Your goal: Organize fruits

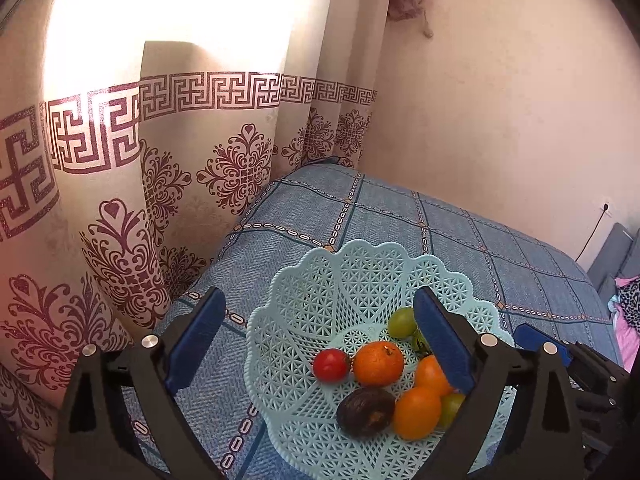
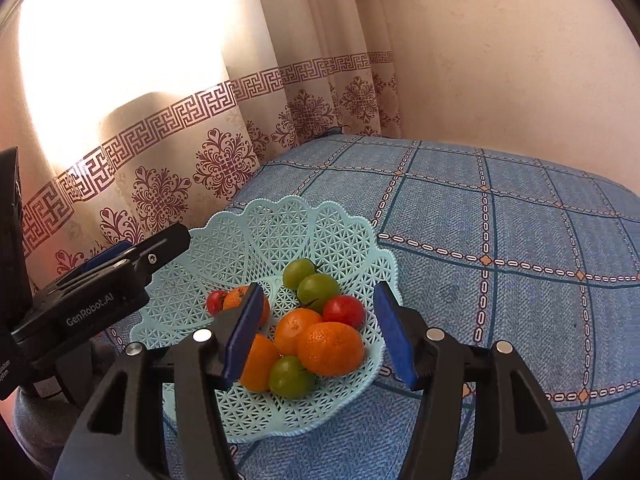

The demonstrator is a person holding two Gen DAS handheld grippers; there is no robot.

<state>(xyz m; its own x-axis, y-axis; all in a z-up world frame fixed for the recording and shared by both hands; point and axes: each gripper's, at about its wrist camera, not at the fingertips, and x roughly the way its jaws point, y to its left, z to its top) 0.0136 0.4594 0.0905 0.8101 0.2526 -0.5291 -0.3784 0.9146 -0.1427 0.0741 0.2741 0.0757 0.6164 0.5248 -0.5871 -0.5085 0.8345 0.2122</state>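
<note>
A light blue lattice basket (image 1: 340,280) (image 2: 280,232) sits on a bed with a blue checked cover. It holds several fruits: oranges (image 1: 378,362) (image 2: 330,348), red tomatoes (image 1: 330,365) (image 2: 344,311), green tomatoes (image 1: 402,322) (image 2: 318,290) and a dark brown fruit (image 1: 366,411). My left gripper (image 1: 320,340) (image 2: 152,248) hovers open over the basket's left side, holding nothing. My right gripper (image 2: 319,336) (image 1: 556,350) stands open above the fruit pile, its blue pads on either side of the oranges and apart from them. In the right wrist view the dark fruit is hidden.
The bed cover (image 2: 500,240) stretches out to the right and behind the basket. A patterned curtain (image 1: 120,200) hangs close along the left edge. A plain wall (image 1: 500,120) stands behind. Pink and spotted cloth (image 1: 628,312) lies at the far right.
</note>
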